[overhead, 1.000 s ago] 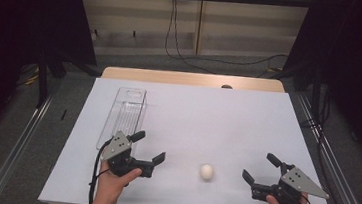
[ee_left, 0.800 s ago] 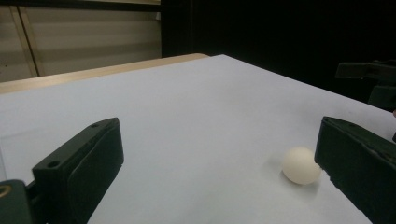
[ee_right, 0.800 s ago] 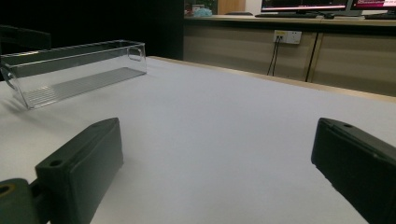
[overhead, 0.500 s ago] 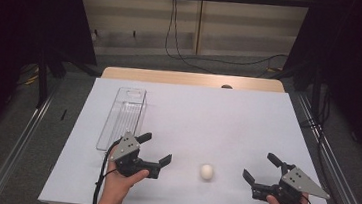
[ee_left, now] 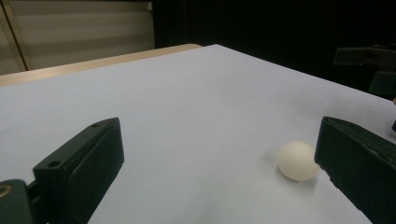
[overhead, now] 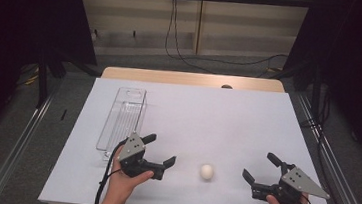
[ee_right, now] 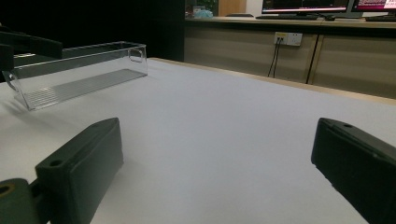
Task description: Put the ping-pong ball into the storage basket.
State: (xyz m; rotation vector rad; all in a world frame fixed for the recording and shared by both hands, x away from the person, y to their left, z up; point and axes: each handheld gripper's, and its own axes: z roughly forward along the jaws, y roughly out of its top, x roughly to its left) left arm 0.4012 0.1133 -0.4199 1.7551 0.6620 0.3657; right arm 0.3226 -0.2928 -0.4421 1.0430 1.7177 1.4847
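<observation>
High view, with both gripper views. A small, matt, cream-white ball (overhead: 206,172) lies on the smooth white table (overhead: 217,120), between the two claws and nearer the left one. The left claw (overhead: 160,151) stands wide open and holds nothing; in the left gripper view the ball (ee_left: 297,160) sits just beside one black, blocky jaw without visible contact. The right claw (overhead: 261,167) is likewise spread wide and empty, well apart from the ball. A clear, rigid plastic tray (overhead: 122,119), long and rectangular with a ribbed floor, rests behind the left claw. No brand, label or writing is legible on any item.
</observation>
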